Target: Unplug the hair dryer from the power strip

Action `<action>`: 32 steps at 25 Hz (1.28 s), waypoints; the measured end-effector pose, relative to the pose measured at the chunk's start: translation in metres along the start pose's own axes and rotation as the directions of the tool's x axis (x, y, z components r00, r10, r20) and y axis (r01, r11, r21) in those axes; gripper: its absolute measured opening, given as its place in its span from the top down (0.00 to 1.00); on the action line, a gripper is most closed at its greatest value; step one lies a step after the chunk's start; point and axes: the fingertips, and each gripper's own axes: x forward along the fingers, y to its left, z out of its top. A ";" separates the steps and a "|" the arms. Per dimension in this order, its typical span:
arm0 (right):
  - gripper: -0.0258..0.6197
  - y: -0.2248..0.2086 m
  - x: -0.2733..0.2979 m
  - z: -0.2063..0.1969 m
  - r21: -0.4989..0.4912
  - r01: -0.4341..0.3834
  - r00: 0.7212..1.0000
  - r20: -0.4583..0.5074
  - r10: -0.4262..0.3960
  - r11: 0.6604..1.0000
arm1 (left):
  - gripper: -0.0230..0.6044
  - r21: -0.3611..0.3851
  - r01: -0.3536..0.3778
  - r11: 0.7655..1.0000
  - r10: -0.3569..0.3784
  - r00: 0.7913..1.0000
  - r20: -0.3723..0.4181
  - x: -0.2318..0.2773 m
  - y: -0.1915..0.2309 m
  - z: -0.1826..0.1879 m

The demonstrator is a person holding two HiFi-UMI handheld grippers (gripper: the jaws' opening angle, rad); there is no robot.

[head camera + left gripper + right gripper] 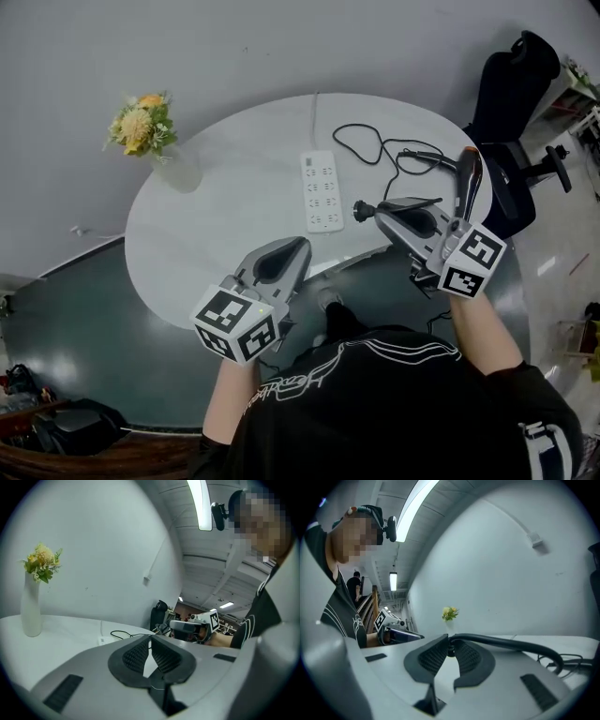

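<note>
Over table's near edge, your right gripper clamps plug, held clear of power strip; unplugging looks done. Black cord trails to hair dryer, dark, brownish barrel, at table's right edge. Your left gripper: jaws closed, empty, parked aside.

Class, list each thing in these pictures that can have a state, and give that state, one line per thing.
power strip: lying flat on the table, no plug in its sockets.
plug: out of the strip, held above the table.
hair dryer: lying on its side, unplugged.
right gripper: shut on plug.
left gripper: shut, empty.
vase: upright, holding flowers.
</note>
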 end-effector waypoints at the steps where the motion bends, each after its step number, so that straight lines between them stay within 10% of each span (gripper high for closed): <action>1: 0.92 0.008 -0.008 -0.001 0.016 0.002 1.000 0.008 -0.002 1.000 | 0.94 -0.005 0.004 1.000 -0.004 1.000 -0.005 -0.004 -0.009 -0.004; 14: 0.92 0.080 -0.099 0.009 0.027 -0.054 0.998 0.045 0.053 0.998 | 0.95 -0.008 0.032 0.999 -0.031 0.994 0.103 -0.042 -0.118 0.009; 32: 0.92 0.064 -0.180 0.031 0.069 -0.082 0.990 0.122 0.073 0.994 | 0.95 0.084 -0.032 0.996 0.021 0.990 0.136 -0.012 -0.206 0.024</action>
